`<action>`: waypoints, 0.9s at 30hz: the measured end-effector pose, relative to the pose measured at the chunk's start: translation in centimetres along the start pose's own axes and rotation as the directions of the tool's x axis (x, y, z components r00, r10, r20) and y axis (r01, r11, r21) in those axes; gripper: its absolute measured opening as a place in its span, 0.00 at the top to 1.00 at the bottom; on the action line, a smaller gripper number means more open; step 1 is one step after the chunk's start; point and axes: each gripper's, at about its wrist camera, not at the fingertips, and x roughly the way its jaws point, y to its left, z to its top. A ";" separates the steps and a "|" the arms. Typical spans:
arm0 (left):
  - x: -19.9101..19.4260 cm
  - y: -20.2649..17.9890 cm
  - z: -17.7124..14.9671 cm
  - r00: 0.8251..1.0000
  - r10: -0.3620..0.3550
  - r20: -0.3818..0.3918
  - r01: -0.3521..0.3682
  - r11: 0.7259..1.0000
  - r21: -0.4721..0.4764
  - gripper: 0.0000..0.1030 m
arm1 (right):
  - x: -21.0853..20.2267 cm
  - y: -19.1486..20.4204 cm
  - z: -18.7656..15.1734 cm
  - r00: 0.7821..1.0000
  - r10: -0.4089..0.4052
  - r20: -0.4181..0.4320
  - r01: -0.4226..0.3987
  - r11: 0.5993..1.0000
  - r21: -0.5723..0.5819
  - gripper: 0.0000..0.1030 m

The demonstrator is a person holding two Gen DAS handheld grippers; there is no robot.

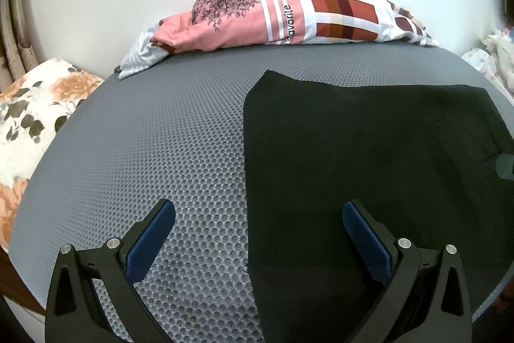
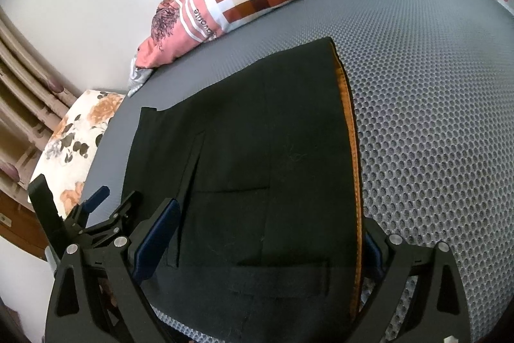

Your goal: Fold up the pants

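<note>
Jaws apart; pillow [image 1: 289, 12] print "favorite"

Matt black cloth pants [image 2: 257, 169] on rough grey honeycomb-mesh mat [image 1: 160, 130].

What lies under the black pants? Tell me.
The black pants lie flat on the grey mesh mat, which shows all around them. Anything beneath the cloth itself is covered.
</note>
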 end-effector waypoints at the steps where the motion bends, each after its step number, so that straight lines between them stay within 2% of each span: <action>1: -0.1 -0.1 0.0 1.000 -0.001 -0.001 0.001 1.000 -0.001 0.00 | 0.0 0.0 0.0 1.000 0.000 -0.003 0.000 1.000 0.000 0.06; 7: -0.1 -0.3 -0.2 1.000 -0.003 -0.002 0.003 1.000 -0.003 0.00 | -0.1 0.0 -0.2 1.000 -0.003 -0.017 0.003 1.000 0.000 0.06; 20: 0.2 0.0 0.0 1.000 -0.023 -0.018 0.023 1.000 -0.014 0.00 | -0.4 -0.8 0.1 0.997 0.048 -0.056 -0.047 0.998 0.034 0.03; 27: 0.1 0.0 -0.5 0.995 -0.077 -0.055 0.075 0.996 -0.044 0.00 | -0.7 -1.1 0.4 0.994 0.053 -0.097 -0.047 0.997 0.066 0.03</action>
